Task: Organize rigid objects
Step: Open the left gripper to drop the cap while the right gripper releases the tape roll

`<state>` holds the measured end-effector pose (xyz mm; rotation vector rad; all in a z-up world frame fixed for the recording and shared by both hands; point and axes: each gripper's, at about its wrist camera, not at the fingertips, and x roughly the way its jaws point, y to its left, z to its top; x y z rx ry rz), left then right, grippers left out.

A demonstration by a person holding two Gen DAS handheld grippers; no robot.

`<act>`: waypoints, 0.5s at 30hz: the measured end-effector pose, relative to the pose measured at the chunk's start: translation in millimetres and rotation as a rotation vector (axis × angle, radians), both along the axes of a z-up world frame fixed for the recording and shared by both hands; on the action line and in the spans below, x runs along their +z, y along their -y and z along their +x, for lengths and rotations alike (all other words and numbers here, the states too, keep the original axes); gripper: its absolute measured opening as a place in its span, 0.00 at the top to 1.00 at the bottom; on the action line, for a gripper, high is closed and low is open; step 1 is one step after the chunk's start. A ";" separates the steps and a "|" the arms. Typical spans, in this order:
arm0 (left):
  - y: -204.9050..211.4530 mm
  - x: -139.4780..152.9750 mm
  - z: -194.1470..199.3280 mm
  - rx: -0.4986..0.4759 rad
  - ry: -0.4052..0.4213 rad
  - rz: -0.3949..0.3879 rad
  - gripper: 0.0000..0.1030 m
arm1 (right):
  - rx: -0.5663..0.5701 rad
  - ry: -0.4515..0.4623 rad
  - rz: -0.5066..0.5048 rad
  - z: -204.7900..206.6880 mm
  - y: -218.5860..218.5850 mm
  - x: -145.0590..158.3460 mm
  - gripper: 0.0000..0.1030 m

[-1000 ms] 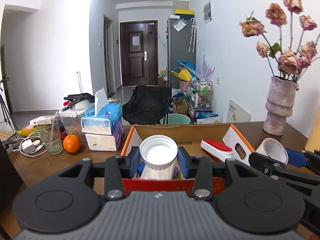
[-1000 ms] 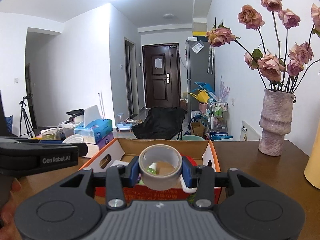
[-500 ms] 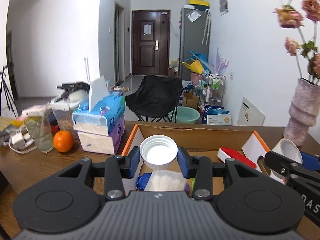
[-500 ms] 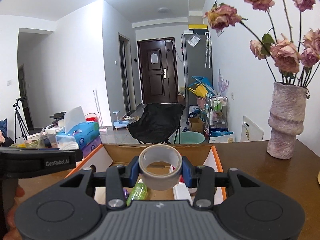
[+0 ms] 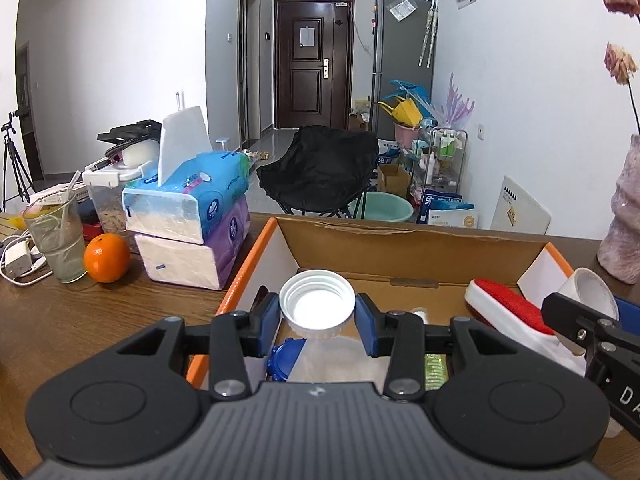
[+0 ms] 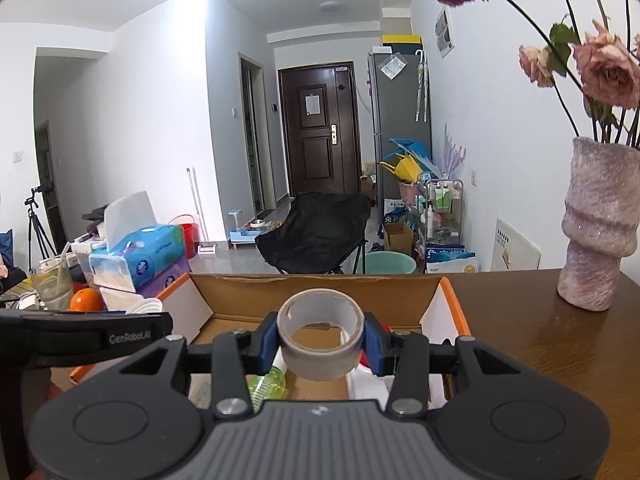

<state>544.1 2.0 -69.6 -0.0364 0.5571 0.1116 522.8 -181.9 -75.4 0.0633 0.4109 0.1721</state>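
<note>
The worktop (image 5: 80,320), a dark wooden surface, fills the lower left of the left wrist view, and a cardboard box (image 5: 400,248) with orange-edged flaps is seen open at frame centre. It is judged to be the collecting place, since a red-and-white brush (image 5: 504,308), a blue lid (image 5: 286,360) and a green bottle (image 6: 266,386) already lie inside.

A white jar (image 5: 317,306) is pinched at its threaded mouth by the left gripper (image 5: 317,312), held over the box's near left part. A roll of tape (image 6: 320,330) is clamped across its sides by the right gripper (image 6: 320,340), over the box's near middle. Both are carried above the rim, presumably so the walls are cleared before release.

Open cardboard floor is visible beneath the tape. To the left of the box, stacked tissue packs (image 5: 188,216) stand close to the flap, so little room is left there; an orange (image 5: 107,258) lies further left.
</note>
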 end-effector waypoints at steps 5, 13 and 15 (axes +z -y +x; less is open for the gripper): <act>3.1 -2.9 4.3 -0.014 0.001 0.014 0.60 | -0.007 -0.013 -0.006 6.7 2.5 -7.3 0.59; 6.4 -6.8 6.8 -0.010 -0.003 0.039 0.59 | -0.022 -0.032 -0.018 11.1 7.7 -15.1 0.59; 5.0 -6.5 6.1 -0.004 -0.004 0.037 0.43 | -0.025 -0.042 -0.020 11.9 8.8 -16.7 0.59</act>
